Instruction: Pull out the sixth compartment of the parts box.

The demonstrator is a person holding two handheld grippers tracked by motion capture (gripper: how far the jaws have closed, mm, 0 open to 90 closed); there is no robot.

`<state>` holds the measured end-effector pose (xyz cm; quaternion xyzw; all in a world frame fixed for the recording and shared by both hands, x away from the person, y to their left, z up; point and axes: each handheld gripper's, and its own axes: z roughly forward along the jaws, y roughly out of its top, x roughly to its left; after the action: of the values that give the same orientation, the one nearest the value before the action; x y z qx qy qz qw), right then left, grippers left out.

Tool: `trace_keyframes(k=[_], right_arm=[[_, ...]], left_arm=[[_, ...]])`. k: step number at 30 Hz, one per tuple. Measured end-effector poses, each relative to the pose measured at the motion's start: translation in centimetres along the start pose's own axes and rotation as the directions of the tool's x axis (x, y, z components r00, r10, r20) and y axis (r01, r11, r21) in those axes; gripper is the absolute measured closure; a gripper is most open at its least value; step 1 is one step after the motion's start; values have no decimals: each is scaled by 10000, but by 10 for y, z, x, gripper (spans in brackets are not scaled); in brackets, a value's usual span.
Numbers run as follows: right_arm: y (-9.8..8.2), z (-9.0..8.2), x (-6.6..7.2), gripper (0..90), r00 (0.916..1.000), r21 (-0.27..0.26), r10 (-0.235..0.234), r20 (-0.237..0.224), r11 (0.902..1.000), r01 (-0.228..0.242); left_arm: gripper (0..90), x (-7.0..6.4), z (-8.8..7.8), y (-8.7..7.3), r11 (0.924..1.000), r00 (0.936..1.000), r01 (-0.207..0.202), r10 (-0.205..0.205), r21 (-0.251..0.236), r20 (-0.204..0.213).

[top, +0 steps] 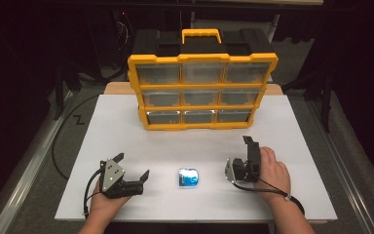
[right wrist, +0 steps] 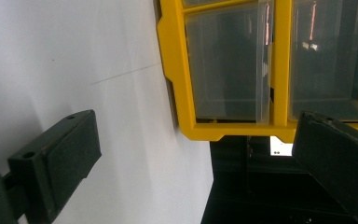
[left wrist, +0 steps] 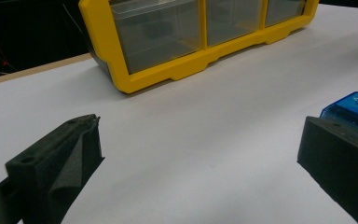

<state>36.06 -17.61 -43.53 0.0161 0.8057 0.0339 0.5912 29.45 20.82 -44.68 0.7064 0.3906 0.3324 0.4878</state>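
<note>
Since the small blue box lies flat on the white table, in front of the yellow drawer organizer and well clear of it, the left gripper, jaws wide and empty just beside the box, should square up and straddle it evenly before closing. Beyond the box, the right gripper also stands wide, empty.
</note>
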Motion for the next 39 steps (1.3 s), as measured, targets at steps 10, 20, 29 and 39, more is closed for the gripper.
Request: trace_keyframes(k=[10,20,29,39], right_arm=[[1,-1,2,172,9996,40,-74,257,10000,73],[3,4,4,280,9993,334,-147,345,9994,136],[5,15,-1,324,9988,366,-199,442,9992,183],[8,26,-1,360,9983,432,-274,518,9987,252]], left_arm=[[6,2,0,0,9993,9991,361,-361,-19,215],[4,4,-3,1,9984,9984,504,-497,-254,274],[4,4,-2,0,9980,9980,564,-555,-287,306],[4,3,-2,1,9986,9989,354,-341,-405,314]])
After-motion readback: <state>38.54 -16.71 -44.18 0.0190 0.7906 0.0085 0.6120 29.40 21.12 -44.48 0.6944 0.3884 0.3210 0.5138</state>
